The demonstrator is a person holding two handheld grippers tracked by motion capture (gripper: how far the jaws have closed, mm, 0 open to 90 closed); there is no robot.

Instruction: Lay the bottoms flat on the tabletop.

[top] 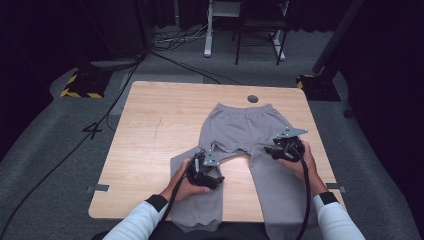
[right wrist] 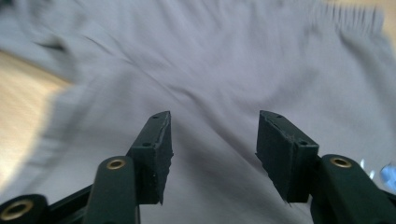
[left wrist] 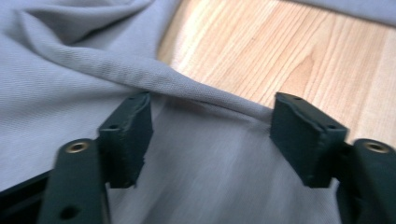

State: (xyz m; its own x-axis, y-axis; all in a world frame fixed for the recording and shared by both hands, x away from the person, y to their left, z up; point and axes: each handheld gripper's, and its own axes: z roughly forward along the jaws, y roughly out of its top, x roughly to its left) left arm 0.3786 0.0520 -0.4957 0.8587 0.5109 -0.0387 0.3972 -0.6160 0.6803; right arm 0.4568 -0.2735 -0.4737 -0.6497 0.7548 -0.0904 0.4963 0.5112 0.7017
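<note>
Grey pants (top: 240, 130) lie flat on the wooden table (top: 155, 120), waistband at the far side and both legs running toward the person, the cuffs hanging over the near edge. My left gripper (top: 219, 178) is over the inner edge of the left leg, just below the crotch. In the left gripper view its jaws (left wrist: 212, 135) stand open astride a raised fold of the cloth (left wrist: 70, 70), with bare table (left wrist: 289, 51) beyond. My right gripper (top: 268, 150) hovers over the top of the right leg. Its jaws (right wrist: 215, 149) stand open above blurred grey cloth (right wrist: 224, 60), gripping nothing.
A dark round hole (top: 252, 98) sits in the table just past the waistband. The left half of the tabletop is bare wood. Beyond the table are carpet, black cables (top: 75, 145), a yellow-and-black base (top: 80, 85) and furniture legs (top: 207, 30).
</note>
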